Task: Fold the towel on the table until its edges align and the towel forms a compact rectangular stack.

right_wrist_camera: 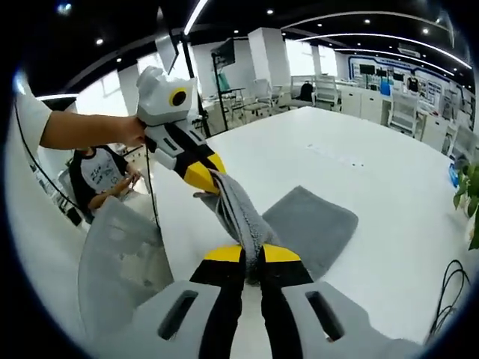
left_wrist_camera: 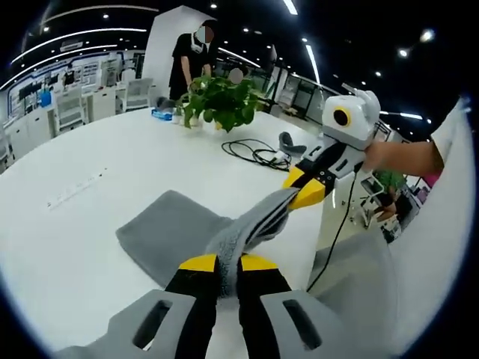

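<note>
1. White table point(left_wrist_camera: 90, 172) spreads wide and bare to the left of the grey towel point(left_wrist_camera: 168, 232) in the left gripper view; its near edge falls away just right of the towel, where a black cable point(left_wrist_camera: 337, 224) hangs down past it; in the right gripper view the same edge runs just left of the towel point(right_wrist_camera: 314, 221), with open tabletop point(right_wrist_camera: 389, 179) beyond and to the right.
2. Towel lies partly flat on the table near that edge; one margin is lifted and gathered into a taut ridge strung between the two grippers, its long axis running from one pair of jaws to the other, roughly along the table edge.
3. Left gripper point(left_wrist_camera: 228, 263) has its yellow-tipped jaws closed on one end of the ridge; right gripper point(left_wrist_camera: 303, 188), entering from the right with a hand point(left_wrist_camera: 382, 155) behind it, is pinched on the other end.
4. Right gripper view confirms both grips: right gripper point(right_wrist_camera: 252, 254) clamps the cloth at its tips; left gripper point(right_wrist_camera: 200, 173) holds the far end.
5. Potted plant point(left_wrist_camera: 221, 101), a coiled black cord point(left_wrist_camera: 254, 153) and a small blue item point(left_wrist_camera: 161, 114) sit on the far part of the table, well apart from the towel; a person point(left_wrist_camera: 191, 60) stands behind the plant; another person point(right_wrist_camera: 101, 176) sits off the table edge near the left gripper.
</note>
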